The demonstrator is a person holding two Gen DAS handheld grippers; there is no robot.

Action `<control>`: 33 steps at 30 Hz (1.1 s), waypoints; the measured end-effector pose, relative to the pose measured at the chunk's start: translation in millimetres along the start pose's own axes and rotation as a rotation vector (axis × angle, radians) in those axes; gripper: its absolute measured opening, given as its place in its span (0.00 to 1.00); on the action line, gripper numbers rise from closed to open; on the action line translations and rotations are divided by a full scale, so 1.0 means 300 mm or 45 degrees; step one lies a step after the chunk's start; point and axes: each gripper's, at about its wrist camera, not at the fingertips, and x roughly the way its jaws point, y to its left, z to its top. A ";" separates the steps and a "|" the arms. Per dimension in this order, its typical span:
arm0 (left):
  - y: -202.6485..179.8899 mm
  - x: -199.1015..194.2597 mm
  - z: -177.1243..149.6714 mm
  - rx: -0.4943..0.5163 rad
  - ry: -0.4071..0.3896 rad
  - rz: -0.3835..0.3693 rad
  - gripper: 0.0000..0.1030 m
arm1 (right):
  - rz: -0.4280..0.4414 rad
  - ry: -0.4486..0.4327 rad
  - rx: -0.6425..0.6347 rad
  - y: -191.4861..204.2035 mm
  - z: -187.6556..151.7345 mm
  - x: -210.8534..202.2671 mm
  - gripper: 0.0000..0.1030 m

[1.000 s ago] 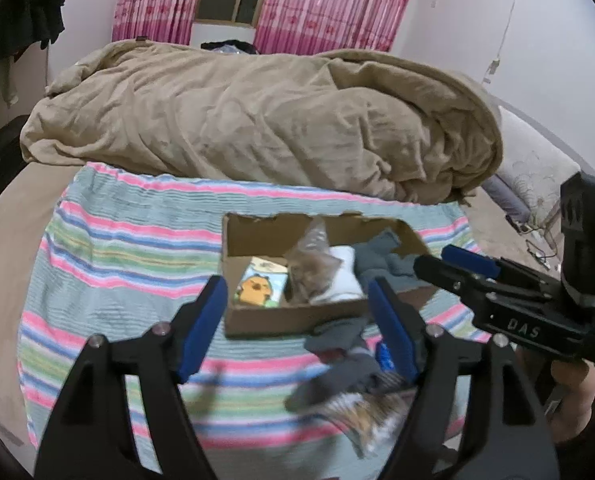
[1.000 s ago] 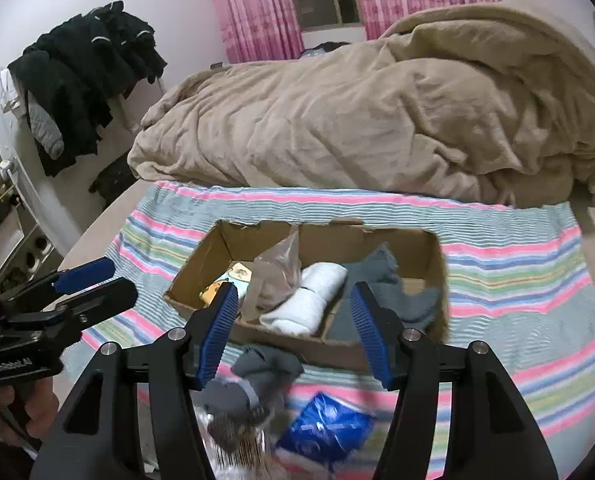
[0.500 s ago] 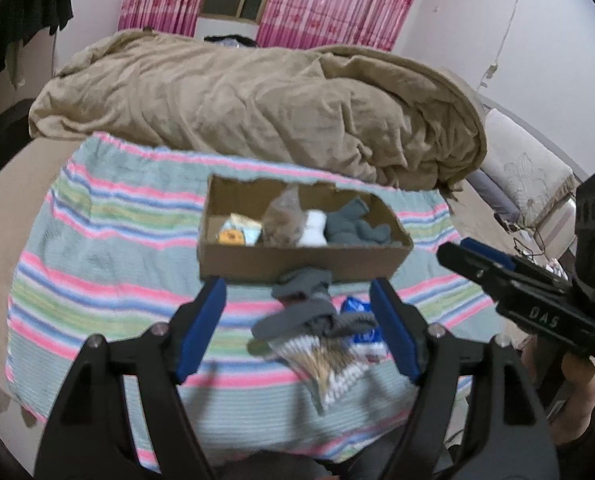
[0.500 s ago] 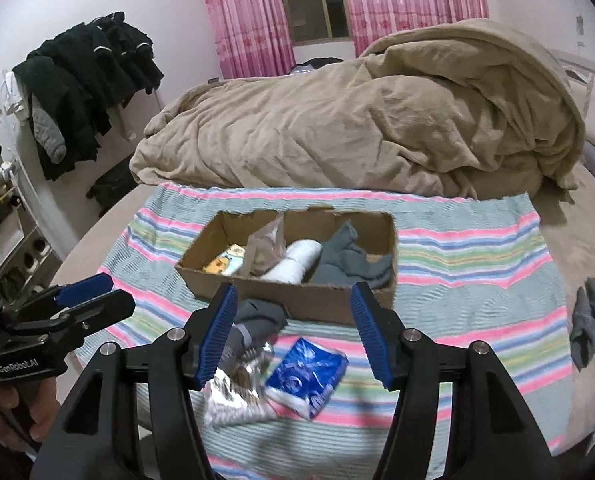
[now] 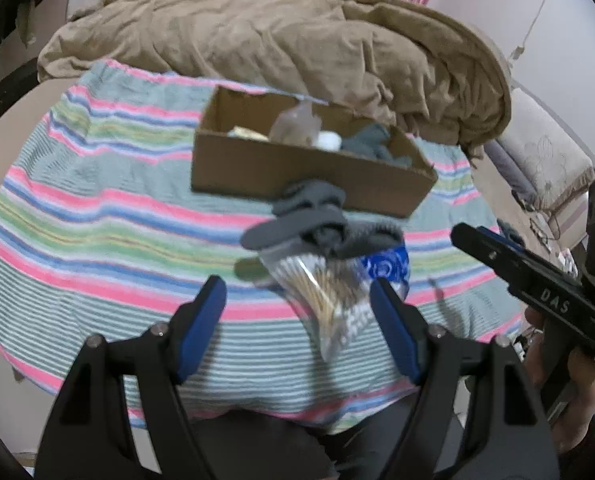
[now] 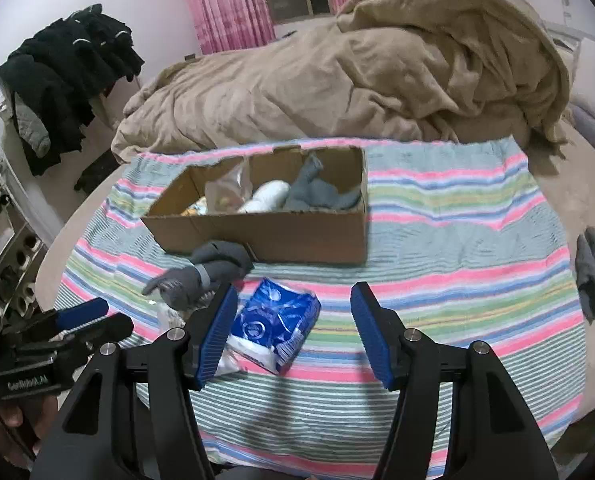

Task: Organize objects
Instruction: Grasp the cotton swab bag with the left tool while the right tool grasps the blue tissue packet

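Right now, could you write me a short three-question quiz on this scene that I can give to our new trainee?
1. True or false: the blue packet already lies inside the cardboard box.
2. Multiple choice: what touches the front wall of the box? A) a white roll B) the grey sock bundle C) a black jacket
3. Fill in: both the left gripper and the right gripper have their jaws ____ and hold nothing.

Key:
1. False; it lies on the striped blanket, in front of the box.
2. B.
3. Open.
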 end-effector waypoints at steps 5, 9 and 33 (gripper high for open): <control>-0.031 0.068 -0.022 0.008 0.056 0.006 0.74 | 0.023 0.046 0.021 -0.017 -0.033 0.057 0.60; -0.036 0.113 -0.029 0.002 0.096 -0.002 0.73 | 0.044 0.086 0.042 -0.031 -0.053 0.110 0.60; -0.092 0.111 -0.051 0.079 0.061 -0.086 0.33 | 0.161 0.188 -0.007 0.002 -0.081 0.212 0.13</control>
